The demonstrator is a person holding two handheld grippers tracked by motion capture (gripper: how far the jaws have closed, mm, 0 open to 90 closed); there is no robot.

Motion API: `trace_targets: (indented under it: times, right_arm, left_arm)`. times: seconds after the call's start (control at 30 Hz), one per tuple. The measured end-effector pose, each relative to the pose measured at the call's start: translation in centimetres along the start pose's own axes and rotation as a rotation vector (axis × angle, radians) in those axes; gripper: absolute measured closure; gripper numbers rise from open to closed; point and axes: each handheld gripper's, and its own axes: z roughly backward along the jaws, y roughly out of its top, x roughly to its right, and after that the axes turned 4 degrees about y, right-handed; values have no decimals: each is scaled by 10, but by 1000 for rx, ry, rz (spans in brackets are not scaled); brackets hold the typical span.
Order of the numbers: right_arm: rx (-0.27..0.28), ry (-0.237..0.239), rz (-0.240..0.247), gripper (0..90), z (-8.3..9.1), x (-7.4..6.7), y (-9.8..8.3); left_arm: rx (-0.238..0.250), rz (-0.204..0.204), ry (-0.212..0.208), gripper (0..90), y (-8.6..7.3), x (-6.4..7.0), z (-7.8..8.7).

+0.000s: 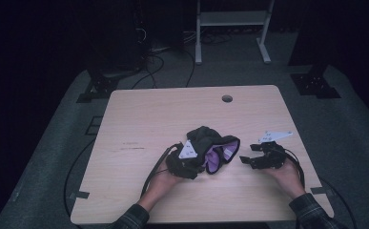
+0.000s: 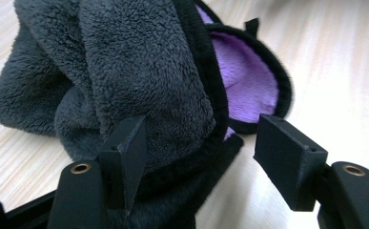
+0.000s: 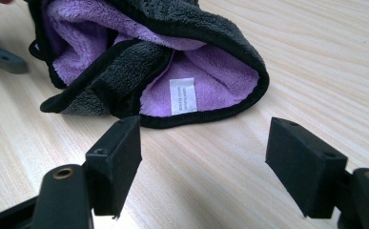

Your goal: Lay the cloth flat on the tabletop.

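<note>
Fleece cloth, dark grey outside and purple inside with black edging, is bunched up in a heap near the middle of the light wood table, a bit toward the person's side. Left gripper is right up against it, jaws spread wide with the grey fold sitting between them, one jaw touching the fleece, not clamped down. Right gripper sits just off to the cloth's right, jaws also wide apart over bare wood, nothing between them. From that side you can see into the purple lining, with a small white care tag sewn near the hem. Both hands rest low on the tabletop.
</note>
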Motion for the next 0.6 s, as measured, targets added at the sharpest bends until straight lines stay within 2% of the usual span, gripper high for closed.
trace_targets:
  times: [0.23, 0.6]
  right_arm:
    - [-3, 1, 7, 266, -1, -1, 0]
    - [-8, 6, 19, 267, -3, -4, 2]
  left_arm:
    - [-19, 10, 41, 404, 2, -4, -9]
    - [4, 37, 55, 694, 0, -14, 4]
